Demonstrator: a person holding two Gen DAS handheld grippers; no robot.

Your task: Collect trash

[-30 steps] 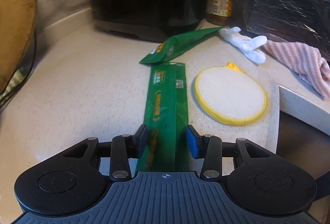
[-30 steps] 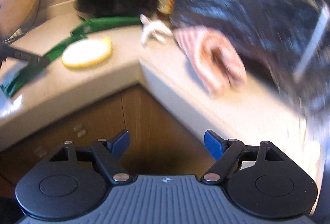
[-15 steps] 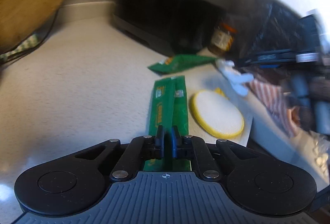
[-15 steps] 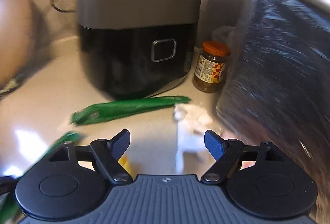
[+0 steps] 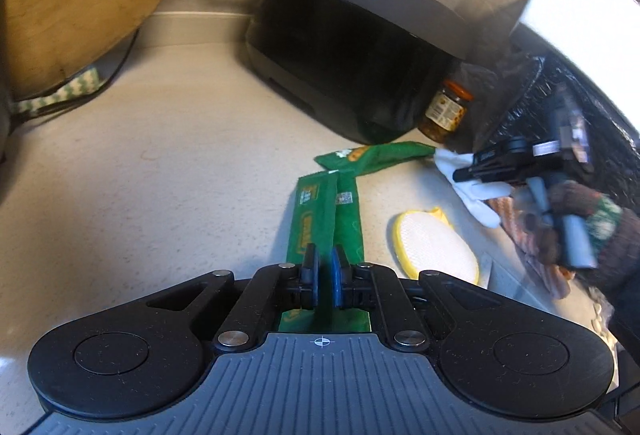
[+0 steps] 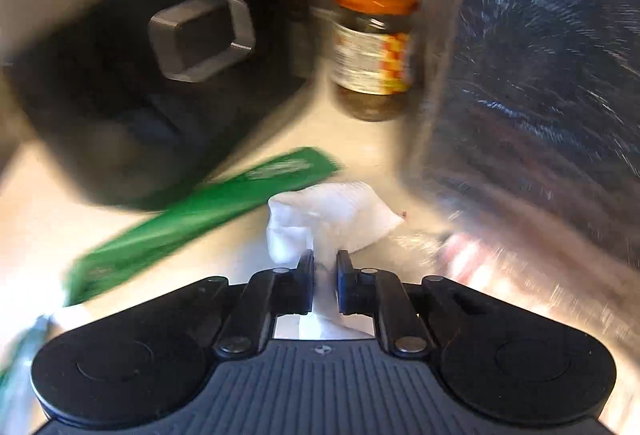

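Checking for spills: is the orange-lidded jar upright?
Upright: the jar stands on the counter, orange lid on top, beside the black appliance.

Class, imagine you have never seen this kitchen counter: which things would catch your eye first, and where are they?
Most striking is the long green wrapper running up the middle of the counter, pinched in the left gripper. Next, the crumpled white tissue clamped in the right gripper, in front of the orange-lidded jar. Behind them sits a big black cooker.
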